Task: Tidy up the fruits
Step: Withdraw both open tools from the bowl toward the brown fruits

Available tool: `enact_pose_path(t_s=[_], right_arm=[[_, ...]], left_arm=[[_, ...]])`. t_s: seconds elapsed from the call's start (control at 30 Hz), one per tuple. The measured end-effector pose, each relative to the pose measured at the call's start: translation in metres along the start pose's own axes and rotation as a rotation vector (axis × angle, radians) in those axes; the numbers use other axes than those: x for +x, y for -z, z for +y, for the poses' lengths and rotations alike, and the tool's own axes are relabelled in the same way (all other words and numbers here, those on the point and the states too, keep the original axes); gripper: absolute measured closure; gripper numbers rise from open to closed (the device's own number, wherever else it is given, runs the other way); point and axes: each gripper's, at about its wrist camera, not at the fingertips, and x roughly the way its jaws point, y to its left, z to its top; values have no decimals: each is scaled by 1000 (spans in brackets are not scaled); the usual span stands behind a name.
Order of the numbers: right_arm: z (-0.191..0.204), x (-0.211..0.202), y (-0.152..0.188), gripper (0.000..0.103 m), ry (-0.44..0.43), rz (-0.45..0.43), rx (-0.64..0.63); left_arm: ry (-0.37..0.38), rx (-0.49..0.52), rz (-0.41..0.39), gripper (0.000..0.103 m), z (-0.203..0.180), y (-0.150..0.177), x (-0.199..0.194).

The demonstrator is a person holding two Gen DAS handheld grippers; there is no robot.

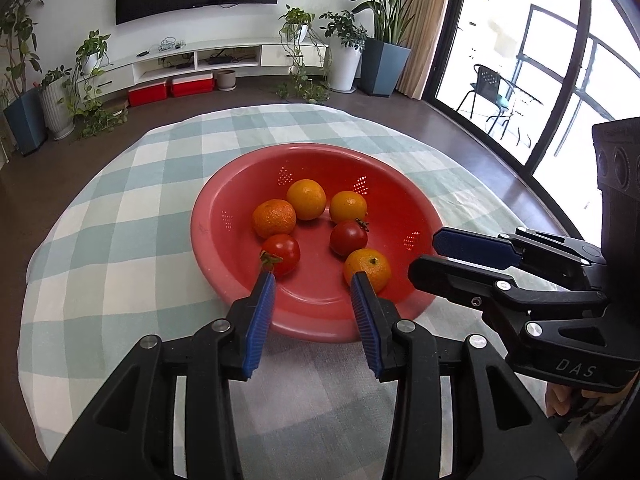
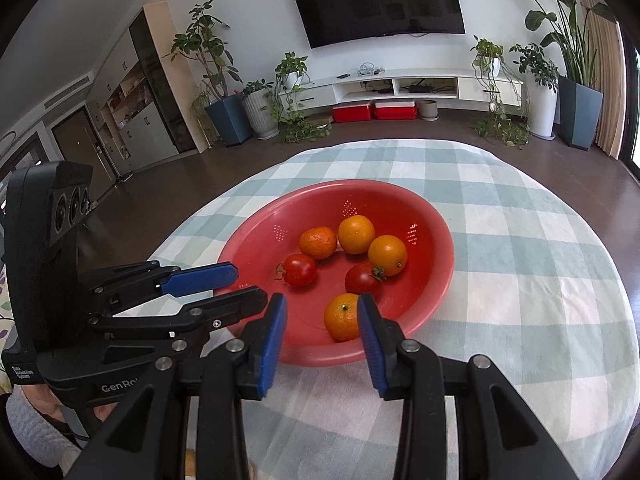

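A red colander bowl (image 1: pixel 224 264) (image 2: pixel 436 280) sits on the checked tablecloth. It holds several oranges (image 1: pixel 307 199) (image 2: pixel 356 234) and two tomatoes: one on the left (image 1: pixel 282 254) (image 2: pixel 300 269) and one in the middle (image 1: pixel 347 237) (image 2: pixel 362 278). My left gripper (image 1: pixel 313 284) is open and empty, just over the bowl's near rim. My right gripper (image 2: pixel 322 306) is open and empty, with the nearest orange (image 2: pixel 342 316) (image 1: pixel 368 268) beyond its fingertips. Each gripper shows from the side in the other's view, the right (image 1: pixel 434 254) and the left (image 2: pixel 248 284).
The green and white checked cloth (image 1: pixel 120 220) (image 2: pixel 540 280) covers a round table with dark floor around it. Potted plants (image 1: pixel 340 40), a TV (image 2: pixel 378 0) and a low white cabinet stand at the far wall.
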Motion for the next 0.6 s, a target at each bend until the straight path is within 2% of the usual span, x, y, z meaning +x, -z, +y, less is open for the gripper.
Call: enact_pose_path(t_s=[0.37,0.6], right_arm=[[27,-28,29,60,11,-39,-46],[37,-35,47,60,7,-34,-52]], left_arm=[[-18,14,-19,64,-11,27,-34],[-29,19,-10,64,-16,50,-47]])
